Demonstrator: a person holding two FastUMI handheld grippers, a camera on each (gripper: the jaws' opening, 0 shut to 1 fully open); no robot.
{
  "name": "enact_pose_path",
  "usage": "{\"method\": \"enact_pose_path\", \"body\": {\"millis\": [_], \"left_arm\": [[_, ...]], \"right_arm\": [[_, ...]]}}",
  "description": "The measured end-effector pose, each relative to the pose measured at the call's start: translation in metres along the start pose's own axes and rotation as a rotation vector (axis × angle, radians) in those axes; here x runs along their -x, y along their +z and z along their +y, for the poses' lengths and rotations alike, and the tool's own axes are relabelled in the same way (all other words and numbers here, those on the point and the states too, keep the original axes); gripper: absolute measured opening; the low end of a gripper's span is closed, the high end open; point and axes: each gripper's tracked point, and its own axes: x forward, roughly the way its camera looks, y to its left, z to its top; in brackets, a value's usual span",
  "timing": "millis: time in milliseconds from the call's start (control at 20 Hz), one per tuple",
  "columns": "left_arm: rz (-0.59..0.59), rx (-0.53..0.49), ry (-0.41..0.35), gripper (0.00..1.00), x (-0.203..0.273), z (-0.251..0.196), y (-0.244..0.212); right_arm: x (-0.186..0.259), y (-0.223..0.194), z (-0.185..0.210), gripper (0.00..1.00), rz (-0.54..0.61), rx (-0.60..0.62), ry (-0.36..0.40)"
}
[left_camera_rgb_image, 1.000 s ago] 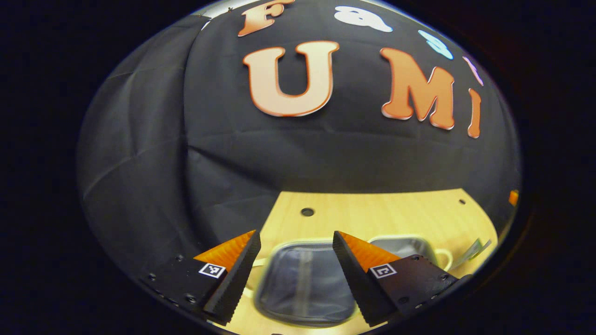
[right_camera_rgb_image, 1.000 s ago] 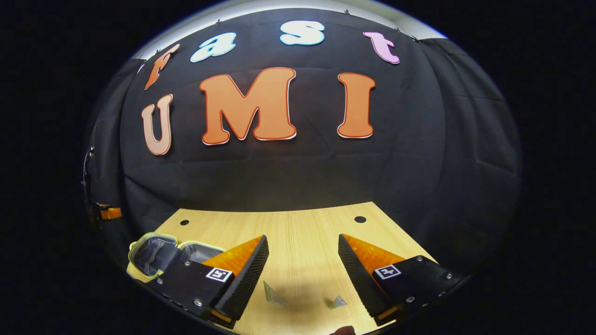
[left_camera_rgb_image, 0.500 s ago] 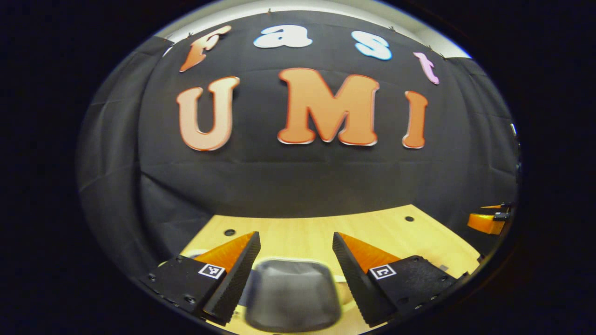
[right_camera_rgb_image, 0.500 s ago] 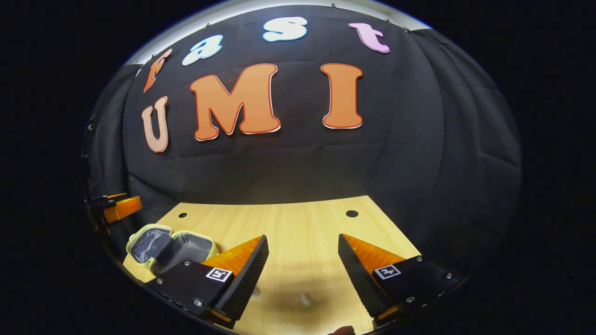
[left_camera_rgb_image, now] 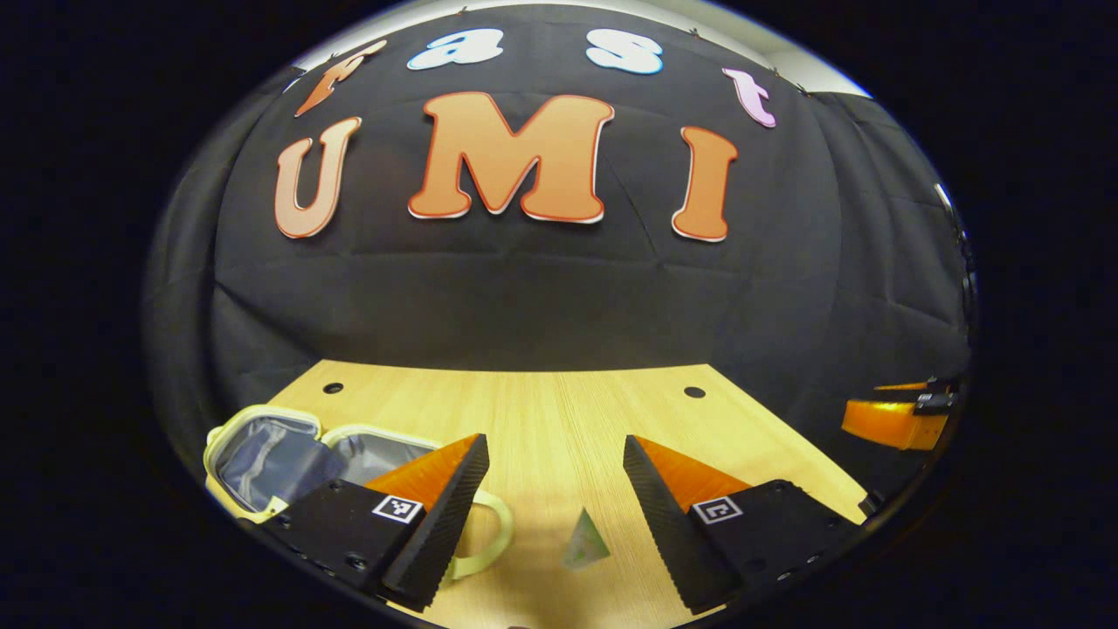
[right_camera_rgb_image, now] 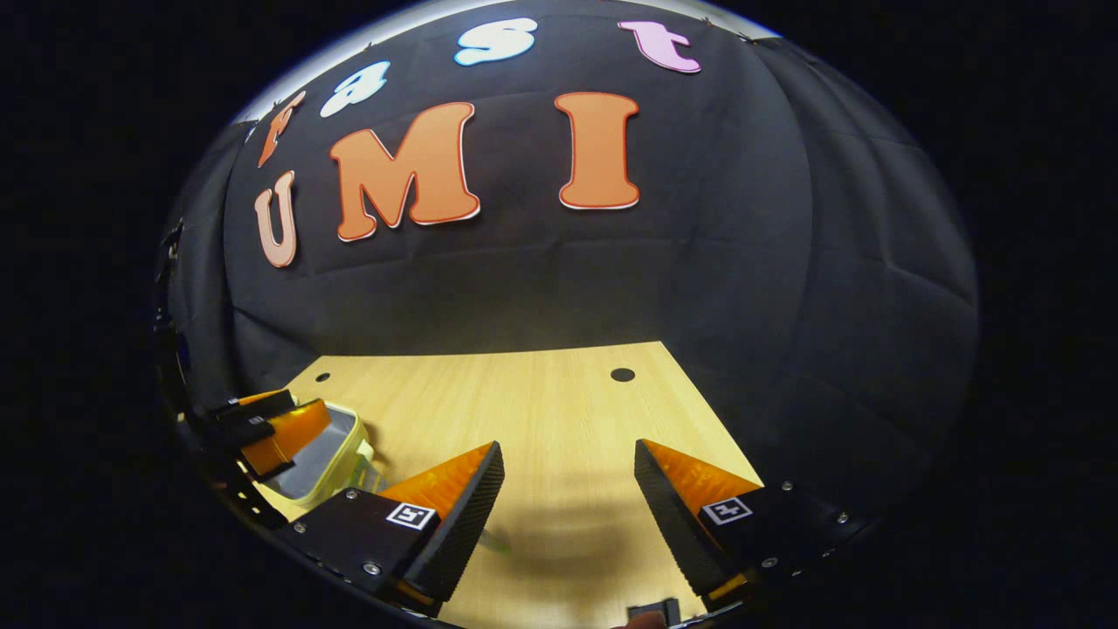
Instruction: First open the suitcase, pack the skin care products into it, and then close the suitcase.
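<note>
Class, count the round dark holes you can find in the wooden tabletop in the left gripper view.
2. One hole sits near the table's far-left corner, beyond the open suitcase; the other hole sits near the far-right corner. The grippers may hide more.

Suitcase (left_camera_rgb_image: 288, 450) on table (left_camera_rgb_image: 559, 411) at left; sachet (left_camera_rgb_image: 583, 542) right of it, nearer.

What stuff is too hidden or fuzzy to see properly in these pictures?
- Suitcase, left gripper view: the left hand-held gripper covers its near part.
- Suitcase, right gripper view: the other gripper sits in front of it.
- Small packet, left gripper view: too small to tell what it is.
- Dark thing, right gripper view: cut off by the bottom edge.
</note>
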Motion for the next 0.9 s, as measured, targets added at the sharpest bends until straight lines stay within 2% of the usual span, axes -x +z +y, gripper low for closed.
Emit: {"method": "enact_pose_path", "body": {"millis": [200,300,400,500,550,600,650,700,750,800,900], "left_arm": [[0.109,-0.032,0.048,0.96,-0.025,-0.012,-0.074],[0.13,-0.061,0.066,0.97,-0.035,-0.019,-0.1],[0.157,-0.089,0.047,0.96,-0.043,-0.032,-0.125],[0.194,-0.113,0.084,0.94,-0.05,-0.027,-0.145],[0.21,-0.116,0.097,0.88,-0.052,-0.025,-0.151],[0.218,-0.116,0.104,0.77,-0.054,-0.024,-0.157],[0.221,-0.115,0.104,0.7,-0.056,-0.023,-0.159],[0.184,-0.105,0.095,0.38,-0.056,-0.025,-0.152],[0.198,-0.096,0.091,0.36,-0.06,-0.025,-0.155],[0.217,-0.091,0.078,0.31,-0.056,-0.025,-0.155],[0.239,-0.048,0.051,0.31,-0.047,-0.024,-0.15]], "right_arm": [[-0.001,-0.012,-0.022,0.95,0.026,0.019,-0.005],[-0.002,-0.016,-0.029,0.95,0.037,0.015,-0.004],[-0.002,-0.023,-0.031,0.95,0.053,0.018,0.002],[-0.001,-0.026,-0.032,0.95,0.063,0.031,0.008],[-0.001,-0.028,-0.033,0.95,0.064,0.036,0.011],[0.0,-0.028,-0.033,0.95,0.064,0.037,0.017],[0.0,-0.03,-0.031,0.95,0.065,0.036,0.022],[0.001,-0.031,-0.029,0.95,0.066,0.036,0.028],[0.002,-0.035,-0.028,0.95,0.07,0.04,0.031],[0.003,-0.037,-0.027,0.95,0.073,0.044,0.033],[0.007,-0.039,-0.02,0.95,0.067,0.041,0.053]]}}
